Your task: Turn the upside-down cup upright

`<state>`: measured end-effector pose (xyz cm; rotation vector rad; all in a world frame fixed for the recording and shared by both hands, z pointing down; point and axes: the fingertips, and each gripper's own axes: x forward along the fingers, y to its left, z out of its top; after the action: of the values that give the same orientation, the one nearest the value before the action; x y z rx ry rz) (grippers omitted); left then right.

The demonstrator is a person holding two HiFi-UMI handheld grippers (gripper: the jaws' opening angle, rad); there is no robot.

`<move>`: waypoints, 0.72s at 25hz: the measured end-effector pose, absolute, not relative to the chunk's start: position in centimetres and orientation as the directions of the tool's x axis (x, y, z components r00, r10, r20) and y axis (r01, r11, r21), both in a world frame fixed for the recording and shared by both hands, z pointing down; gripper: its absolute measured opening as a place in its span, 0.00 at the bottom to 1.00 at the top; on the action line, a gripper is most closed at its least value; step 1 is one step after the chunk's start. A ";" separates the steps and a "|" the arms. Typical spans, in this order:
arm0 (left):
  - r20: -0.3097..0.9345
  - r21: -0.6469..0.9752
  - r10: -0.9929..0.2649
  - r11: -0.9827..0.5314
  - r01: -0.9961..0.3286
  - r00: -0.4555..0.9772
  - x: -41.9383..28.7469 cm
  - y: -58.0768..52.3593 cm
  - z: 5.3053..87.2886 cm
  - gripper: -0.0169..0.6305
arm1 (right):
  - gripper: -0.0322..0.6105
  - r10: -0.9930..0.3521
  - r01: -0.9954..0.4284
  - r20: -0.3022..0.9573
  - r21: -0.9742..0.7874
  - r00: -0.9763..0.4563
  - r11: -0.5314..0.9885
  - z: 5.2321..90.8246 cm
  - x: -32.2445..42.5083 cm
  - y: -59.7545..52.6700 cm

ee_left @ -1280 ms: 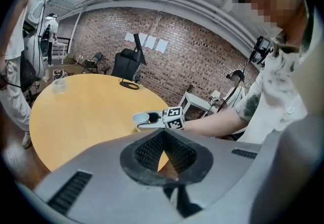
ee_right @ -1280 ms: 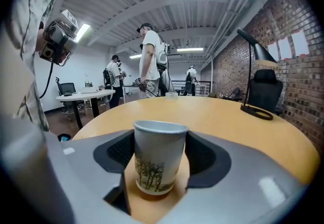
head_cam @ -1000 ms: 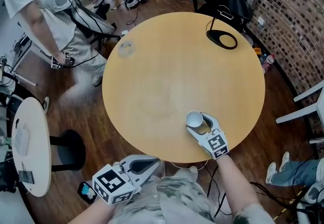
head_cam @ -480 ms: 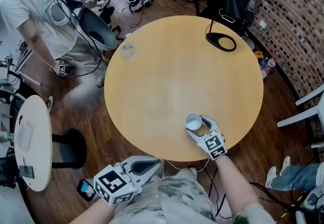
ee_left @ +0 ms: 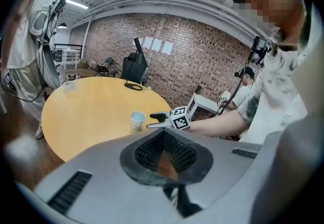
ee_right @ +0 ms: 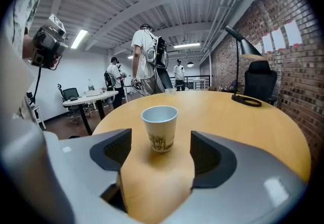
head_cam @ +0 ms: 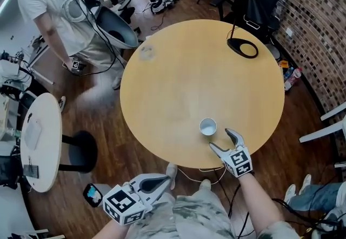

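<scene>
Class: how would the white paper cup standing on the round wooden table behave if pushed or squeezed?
The white paper cup looks empty and thin-walled, so probably very light; it may skid on the smooth round wooden table. Its base is narrower than its rim, so a high nudge would likely tip it. Hard squeezing would probably dent it.

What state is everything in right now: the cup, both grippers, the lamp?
paper cup: upright, mouth up, standing free on the round table.
right gripper: open, jaws have just been opening, nothing between them; cup just ahead, untouched.
left gripper: shut, empty, held off the table.
desk lamp: standing at the far edge, no glow visible.
</scene>
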<state>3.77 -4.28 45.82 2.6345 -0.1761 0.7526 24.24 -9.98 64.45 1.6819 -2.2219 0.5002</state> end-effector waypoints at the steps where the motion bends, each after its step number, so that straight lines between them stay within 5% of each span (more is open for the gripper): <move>1: 0.532 0.336 -0.022 -0.912 -0.234 0.847 3.4 -3.9 46.0 0.04 | 0.61 -0.857 -0.966 0.447 -0.091 -0.255 0.241 64.1 24.5 -9.2; 10: 0.487 0.335 0.035 -0.930 -0.150 0.872 0.7 0.1 45.5 0.04 | 0.66 -0.874 -0.977 0.437 -0.074 -0.212 0.200 56.8 20.1 0.0; 18: 0.413 0.318 0.087 -0.946 -0.055 0.906 -11.2 5.4 44.9 0.04 | 0.68 -0.864 -0.977 0.455 -0.113 -0.215 0.183 52.5 3.9 9.9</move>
<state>-11.19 5.44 44.88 2.7450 0.0236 0.6163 3.88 9.86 52.48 1.7547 -2.1743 0.5540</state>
